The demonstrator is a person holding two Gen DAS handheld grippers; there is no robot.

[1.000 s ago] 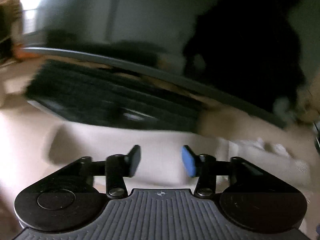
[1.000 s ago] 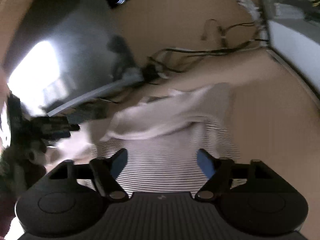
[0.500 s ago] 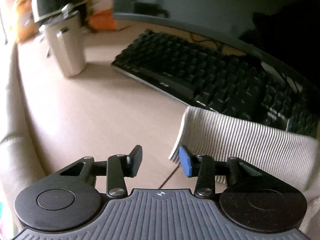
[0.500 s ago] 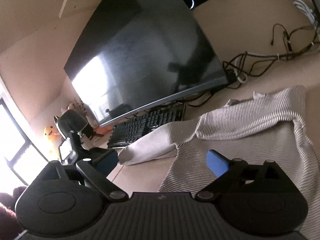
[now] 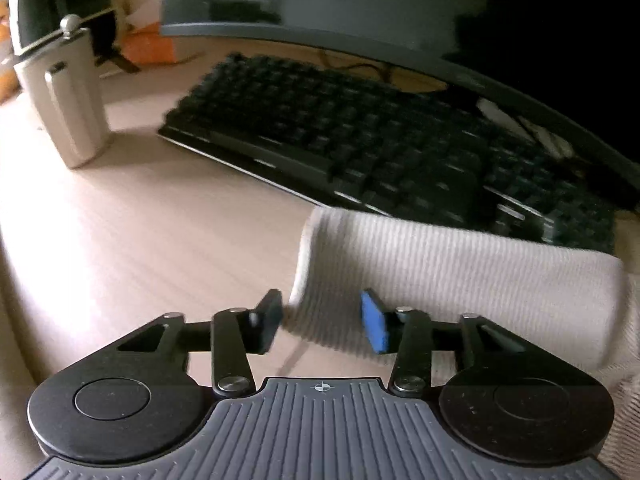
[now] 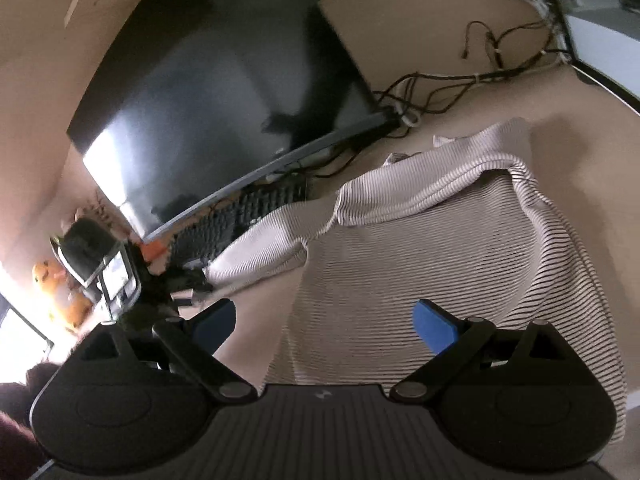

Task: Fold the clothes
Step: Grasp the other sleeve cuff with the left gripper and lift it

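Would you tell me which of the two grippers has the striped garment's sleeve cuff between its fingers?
The left gripper: the sleeve cuff sits between its fingers. The right gripper stands wide open above the garment's body.

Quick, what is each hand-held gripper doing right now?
Left hand-held gripper: open around the striped beige sleeve's cuff, not pinching.
Right hand-held gripper: wide open, holding nothing.

— Are you seeing any text or label that can be read?

— No. The keyboard (image 5: 384, 152) at the far edge of the desk (image 5: 132, 240) is too blurred; its key legends are not showing. The monitor (image 6: 224, 92) is showing only reflections, no brand or number.
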